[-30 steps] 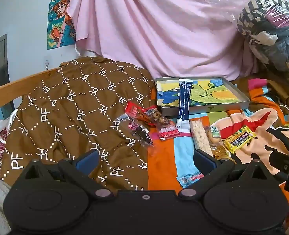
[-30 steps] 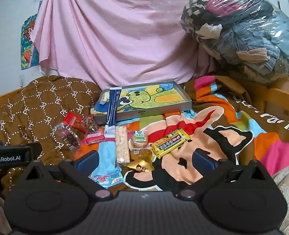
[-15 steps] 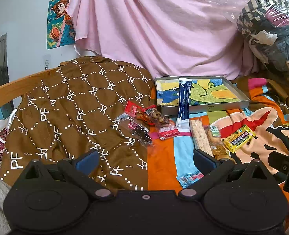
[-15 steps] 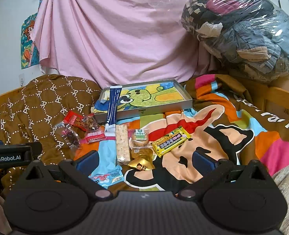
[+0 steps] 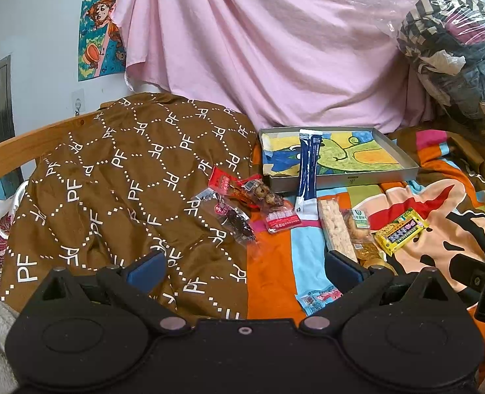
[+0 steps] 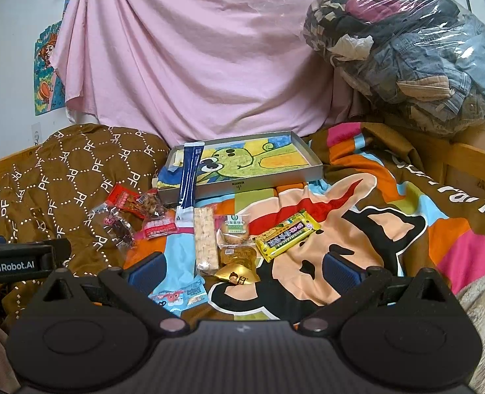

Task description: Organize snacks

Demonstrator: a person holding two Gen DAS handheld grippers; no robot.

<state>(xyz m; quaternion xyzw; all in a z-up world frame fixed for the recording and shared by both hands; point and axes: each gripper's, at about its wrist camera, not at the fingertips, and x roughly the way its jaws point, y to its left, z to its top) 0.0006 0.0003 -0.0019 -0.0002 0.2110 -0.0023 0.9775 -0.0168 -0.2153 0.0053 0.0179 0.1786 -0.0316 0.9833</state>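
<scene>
Snacks scattered on bed's cartoon blanket [image 6: 390, 216], just in front of grey tray [image 6: 311, 172]. Blue stick pack [image 6: 188, 177] leans over tray's front rim, lower end on blanket. Yellow bar [image 6: 287, 234], rice-cracker bar [image 6: 205, 241], red packets [image 5: 224, 185] lie w/in reach. Left gripper [image 5: 244, 264] & right gripper [image 6: 242, 267] both spread wide, holding nothing, hovering low over blanket.

Left gripper [image 5: 244, 267]: matte black housing, 2 round raised discs, 2 silver pivot screws, 1 small centre screw, blue pads on black fingers [image 5: 342, 267]. Right gripper [image 6: 242, 267]: same build, dark grey ribbed top, small pale mark at centre, 2 dull pinkish pivot screws. White "GenRobot.AI" lettering on the left unit's side, seen from the right wrist.
</scene>
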